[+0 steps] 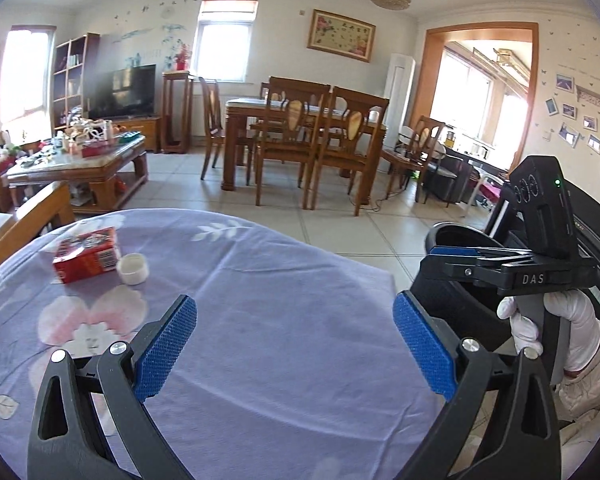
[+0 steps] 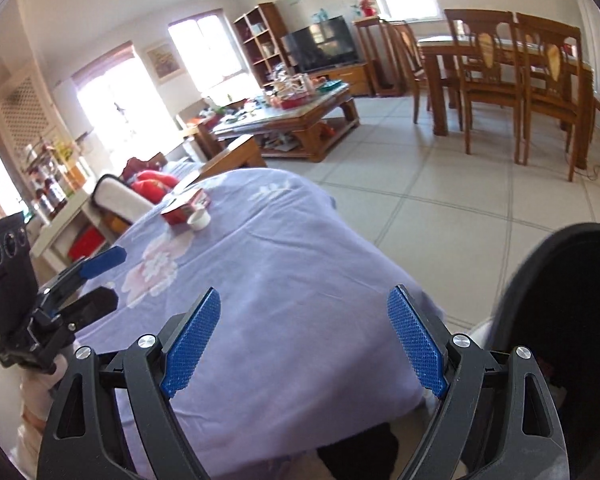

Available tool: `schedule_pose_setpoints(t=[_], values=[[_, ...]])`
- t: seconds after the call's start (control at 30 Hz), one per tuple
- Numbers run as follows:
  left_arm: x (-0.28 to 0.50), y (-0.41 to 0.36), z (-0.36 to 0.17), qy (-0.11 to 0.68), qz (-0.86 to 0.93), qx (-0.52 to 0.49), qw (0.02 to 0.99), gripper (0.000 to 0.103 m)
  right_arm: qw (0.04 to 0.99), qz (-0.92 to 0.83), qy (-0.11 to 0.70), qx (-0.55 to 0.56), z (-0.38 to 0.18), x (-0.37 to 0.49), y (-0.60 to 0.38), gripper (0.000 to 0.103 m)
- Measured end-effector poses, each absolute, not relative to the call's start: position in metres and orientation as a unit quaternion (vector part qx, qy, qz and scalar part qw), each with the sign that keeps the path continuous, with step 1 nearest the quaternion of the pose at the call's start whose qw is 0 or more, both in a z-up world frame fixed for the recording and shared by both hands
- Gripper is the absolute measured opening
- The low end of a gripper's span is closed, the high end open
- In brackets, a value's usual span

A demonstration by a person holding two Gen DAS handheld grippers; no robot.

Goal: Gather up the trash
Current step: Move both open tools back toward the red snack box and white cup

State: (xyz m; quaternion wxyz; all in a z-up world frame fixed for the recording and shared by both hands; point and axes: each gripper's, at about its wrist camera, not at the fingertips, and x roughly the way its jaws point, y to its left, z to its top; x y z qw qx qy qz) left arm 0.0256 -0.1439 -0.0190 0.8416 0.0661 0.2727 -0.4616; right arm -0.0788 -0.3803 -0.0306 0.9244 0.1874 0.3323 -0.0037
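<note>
Over the near edge of the table, the left gripper (image 1: 296, 344) hangs with its blue pads spread wide and nothing between them. Beside it the right gripper (image 2: 304, 340) is parted too, jaws empty, held in a white-gloved hand (image 1: 556, 328) at the table's right edge. Beneath both lies a lilac tablecloth (image 1: 280, 280) printed with pale flowers and leaves, bare across its near half. Out toward the far left corner sits the trash: a red carton (image 1: 87, 254) lying flat, and a small white cup (image 1: 133, 268) touching its right side, both well apart from either gripper. Off the table's right edge stands a black bin (image 2: 560, 300); its inside is too dark to read. Beyond, a tiled floor (image 1: 340, 216), a wooden dining table (image 1: 304, 120) with chairs, and a cluttered coffee table (image 1: 80, 164).
</note>
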Motion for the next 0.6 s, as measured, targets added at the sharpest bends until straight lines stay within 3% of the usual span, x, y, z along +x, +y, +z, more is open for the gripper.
schedule_pose_setpoints(t=[0.6], values=[[0.152, -0.066, -0.027, 0.305, -0.383, 0.069, 0.869, 0.098, 0.92, 0.073, 0.361, 0.136, -0.042, 0.058, -0.289, 0.084]])
